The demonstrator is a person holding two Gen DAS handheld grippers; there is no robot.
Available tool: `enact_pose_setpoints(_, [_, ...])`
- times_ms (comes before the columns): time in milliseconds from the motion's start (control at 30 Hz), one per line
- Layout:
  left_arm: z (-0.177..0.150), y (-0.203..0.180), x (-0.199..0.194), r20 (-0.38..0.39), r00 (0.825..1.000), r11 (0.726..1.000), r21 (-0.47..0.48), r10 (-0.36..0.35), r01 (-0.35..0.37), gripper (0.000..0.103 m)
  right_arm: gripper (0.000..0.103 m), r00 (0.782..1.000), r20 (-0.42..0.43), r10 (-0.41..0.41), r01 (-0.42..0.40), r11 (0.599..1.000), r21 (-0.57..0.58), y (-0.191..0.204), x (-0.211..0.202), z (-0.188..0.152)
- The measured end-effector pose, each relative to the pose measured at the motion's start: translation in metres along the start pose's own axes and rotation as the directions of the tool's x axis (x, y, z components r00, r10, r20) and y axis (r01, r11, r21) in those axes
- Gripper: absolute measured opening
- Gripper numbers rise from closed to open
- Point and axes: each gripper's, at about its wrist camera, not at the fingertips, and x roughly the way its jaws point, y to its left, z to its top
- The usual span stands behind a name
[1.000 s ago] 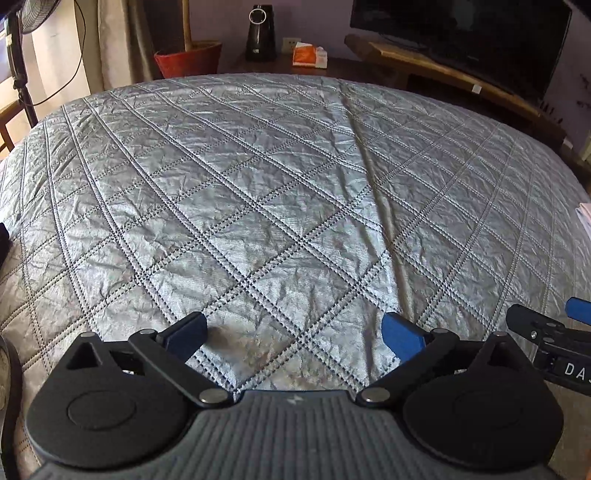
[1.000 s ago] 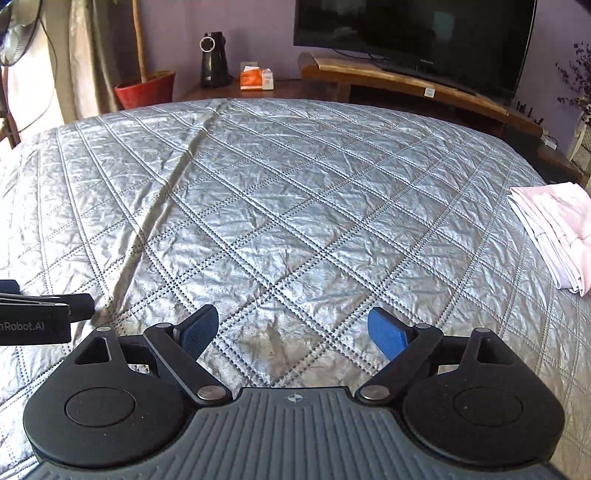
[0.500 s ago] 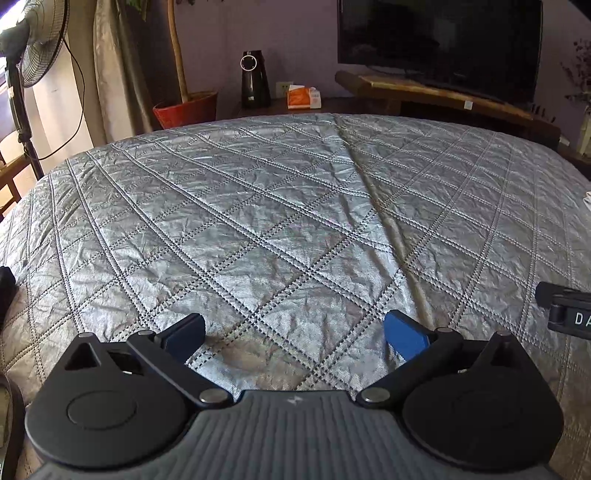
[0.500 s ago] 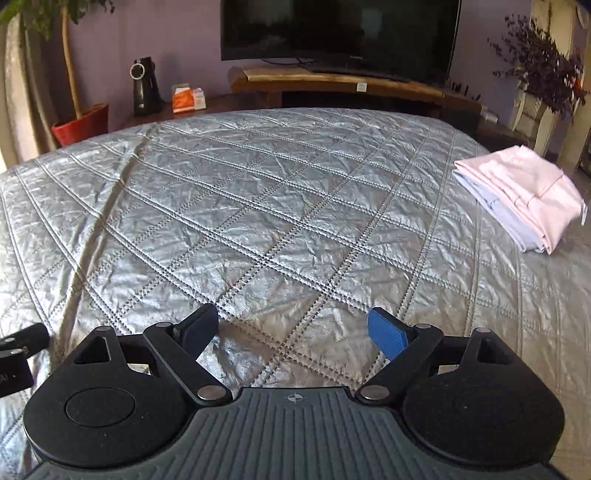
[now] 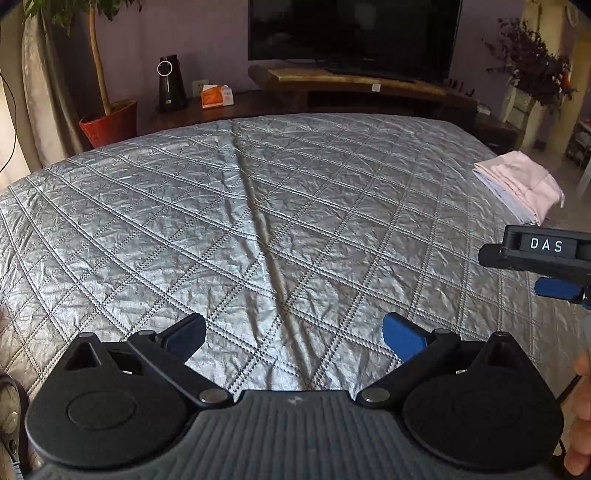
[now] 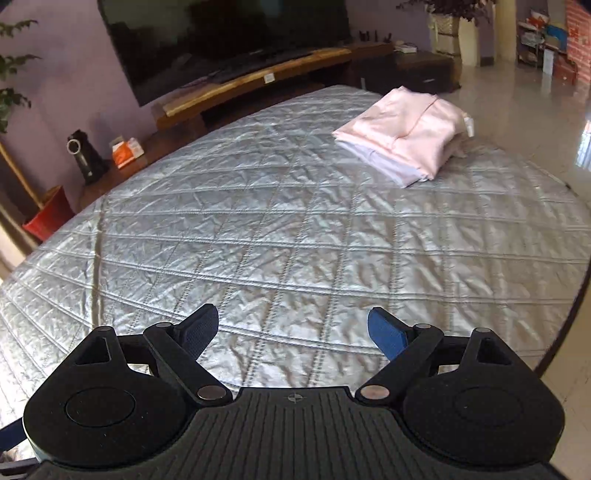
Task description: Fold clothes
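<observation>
A folded stack of pale pink and white clothes (image 6: 404, 142) lies at the far right corner of the silver quilted bed (image 6: 295, 229); the left wrist view has the stack (image 5: 519, 184) at its right edge. My left gripper (image 5: 293, 332) hangs open over the near part of the bed (image 5: 240, 221) with nothing between its blue pads. My right gripper (image 6: 293, 330) is open too, empty, tilted and well short of the clothes. The left wrist view catches the right gripper (image 5: 543, 258) from the side at the right.
Beyond the bed stand a television (image 5: 351, 29) on a long wooden bench (image 5: 362, 85), a black device (image 5: 170, 83), an orange box (image 5: 216, 96) and a red plant pot (image 5: 109, 123). Shiny tiled floor (image 6: 524, 96) lies past the bed's right edge. A hand (image 5: 581, 406) shows at the right.
Both grippers rose and swung right. The right one rolled, so its view tilts and the folded clothes sit nearer its centre. The clothes came into the left view. Both stayed open.
</observation>
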Motion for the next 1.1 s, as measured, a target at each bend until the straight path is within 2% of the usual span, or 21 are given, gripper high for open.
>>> enact_pose_setpoints(67, [-0.005, -0.007, -0.017, -0.014, 1.000, 1.000, 0.009, -0.015, 0.015, 0.102, 0.092, 0.998, 0.046, -0.040, 0.042, 0.998, -0.040, -0.011, -0.026, 0.001])
enact_pose_setpoints(233, [-0.014, -0.036, -0.069, 0.010, 0.999, 0.997, 0.053, -0.049, 0.049, 0.102, 0.092, 0.996, 0.051, -0.077, 0.084, 0.985, -0.149, -0.043, -0.076, -0.003])
enact_pose_setpoints(333, [-0.022, -0.051, -0.095, 0.028, 0.997, 0.997, 0.027, -0.078, 0.078, 0.102, 0.092, 0.994, 0.059, -0.096, 0.105, 0.981, -0.166, -0.064, -0.107, -0.012])
enact_pose_setpoints(467, [-0.035, -0.071, -0.122, 0.037, 0.994, 0.994, -0.005, -0.105, 0.105, 0.102, 0.092, 0.989, 0.014, -0.145, 0.145, 0.975, -0.168, -0.084, -0.129, -0.020])
enact_pose_setpoints(733, [-0.055, -0.107, -0.151, 0.023, 0.992, 0.992, 0.011, -0.123, 0.123, 0.102, 0.092, 0.992, 0.031, -0.121, 0.125, 0.982, -0.139, -0.101, -0.163, -0.024])
enact_pose_setpoints(1100, [-0.061, -0.122, -0.182, 0.051, 0.995, 0.996, 0.038, -0.081, 0.079, 0.102, 0.092, 0.996, 0.045, -0.075, 0.080, 0.987, -0.140, -0.108, -0.189, -0.031])
